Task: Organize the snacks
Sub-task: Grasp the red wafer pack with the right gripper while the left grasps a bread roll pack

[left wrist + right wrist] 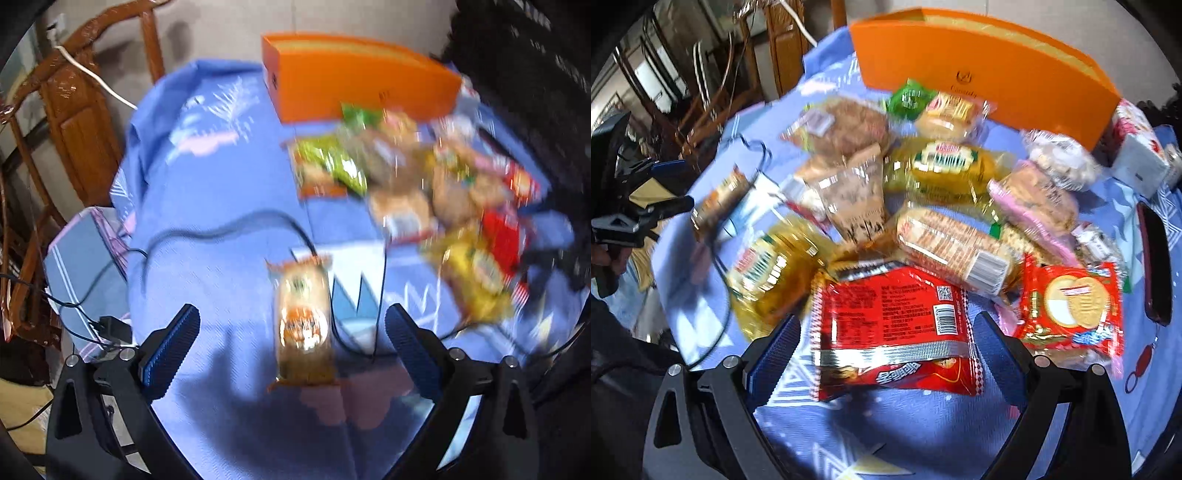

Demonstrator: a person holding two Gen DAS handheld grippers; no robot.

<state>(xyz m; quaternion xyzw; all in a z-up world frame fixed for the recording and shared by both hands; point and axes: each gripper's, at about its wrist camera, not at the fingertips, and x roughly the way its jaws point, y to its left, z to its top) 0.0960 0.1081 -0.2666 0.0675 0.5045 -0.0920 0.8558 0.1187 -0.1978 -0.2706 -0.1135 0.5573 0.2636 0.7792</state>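
Note:
A pile of wrapped snacks (923,192) lies on a blue patterned cloth (221,184) in front of an open orange box (979,66). My left gripper (291,328) is open, its jaws on either side of an orange-and-tan snack pack (303,325) lying alone on the cloth. My right gripper (886,336) is open, its jaws on either side of a red snack pack (894,325) at the near edge of the pile. The box also shows in the left wrist view (354,81), with the pile (424,184) to its right front.
A black cable (221,229) runs across the cloth beside the lone pack. Wooden chairs (74,110) stand left of the table. A white carton (1137,147) and a dark flat object (1156,266) lie right of the pile. The left gripper (639,199) shows at the far left.

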